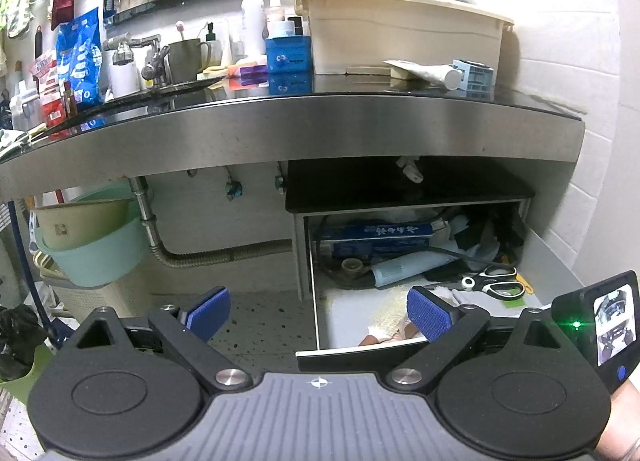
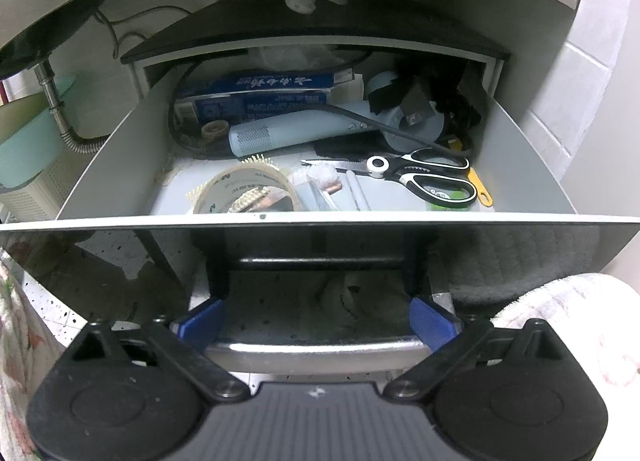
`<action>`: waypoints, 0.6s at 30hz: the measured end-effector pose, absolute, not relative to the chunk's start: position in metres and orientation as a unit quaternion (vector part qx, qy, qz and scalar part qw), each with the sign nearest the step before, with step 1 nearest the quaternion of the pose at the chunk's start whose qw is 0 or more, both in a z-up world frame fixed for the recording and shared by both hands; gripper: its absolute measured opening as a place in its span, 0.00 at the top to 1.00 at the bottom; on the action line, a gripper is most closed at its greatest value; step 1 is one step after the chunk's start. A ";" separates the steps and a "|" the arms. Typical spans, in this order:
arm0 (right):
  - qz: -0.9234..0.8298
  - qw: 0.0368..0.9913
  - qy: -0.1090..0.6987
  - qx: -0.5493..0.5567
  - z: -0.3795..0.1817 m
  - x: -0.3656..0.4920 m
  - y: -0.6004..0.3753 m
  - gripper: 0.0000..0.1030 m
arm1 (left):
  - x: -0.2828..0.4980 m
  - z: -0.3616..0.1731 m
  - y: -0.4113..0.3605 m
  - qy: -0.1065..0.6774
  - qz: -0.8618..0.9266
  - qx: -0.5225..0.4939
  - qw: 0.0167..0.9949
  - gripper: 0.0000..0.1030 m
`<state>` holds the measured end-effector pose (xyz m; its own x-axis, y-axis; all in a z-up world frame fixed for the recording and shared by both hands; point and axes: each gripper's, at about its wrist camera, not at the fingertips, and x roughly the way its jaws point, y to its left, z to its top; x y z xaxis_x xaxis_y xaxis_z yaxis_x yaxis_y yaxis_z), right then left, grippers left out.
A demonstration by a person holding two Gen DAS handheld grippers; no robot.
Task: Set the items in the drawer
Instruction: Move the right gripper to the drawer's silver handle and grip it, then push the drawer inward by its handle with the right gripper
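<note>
I see the pulled-out grey drawer with a glossy black front [image 2: 520, 165] standing open under the dark counter with a brushed-steel edge [image 1: 320, 129], its long chrome bar handle [image 2: 316, 349] running left to right across my right wrist view. Inside it, black-and-white kitchen scissors [image 2: 424, 177] lie with blades pointing left and handles right, beside a roll of clear packing tape [image 2: 244, 193] at the front, a pale blue tube-shaped device [image 2: 288, 133] lying crosswise, and a long dark blue carton [image 2: 260, 95] along the back. My right gripper [image 2: 316, 323] stands wide open just in front of the handle, one blue pad on each side, neither pressing on the bar; it holds nothing. My left gripper [image 1: 316, 313] hangs back from the drawer's near left corner, jaws also spread wide and empty. On the counter I see a cream plastic tub [image 1: 404, 33], a blue box with eyes [image 1: 288, 53] and a steel tap [image 1: 152, 57]; a mint green basin [image 1: 96, 249] sits below beside the drain pipe, and white tiles cover the wall at right.
</note>
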<state>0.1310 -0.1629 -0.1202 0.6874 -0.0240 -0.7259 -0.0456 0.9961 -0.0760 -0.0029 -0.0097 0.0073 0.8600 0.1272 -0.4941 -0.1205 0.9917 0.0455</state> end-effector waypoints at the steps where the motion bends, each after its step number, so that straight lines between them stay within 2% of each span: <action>1: 0.007 0.917 0.397 -0.044 -0.120 0.132 -0.164 0.00 | -0.003 0.007 -0.010 0.257 0.063 0.006 0.964 0.07; 18: 0.007 0.909 0.413 -0.047 -0.119 0.137 -0.163 0.00 | -0.005 0.005 -0.010 0.262 0.052 0.000 0.964 0.07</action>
<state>0.1375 -0.1627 -0.1194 0.6588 -0.0258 -0.7518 -0.0526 0.9954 -0.0803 -0.0046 -0.0100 0.0049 0.8576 0.1003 -0.5044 -0.1000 0.9946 0.0276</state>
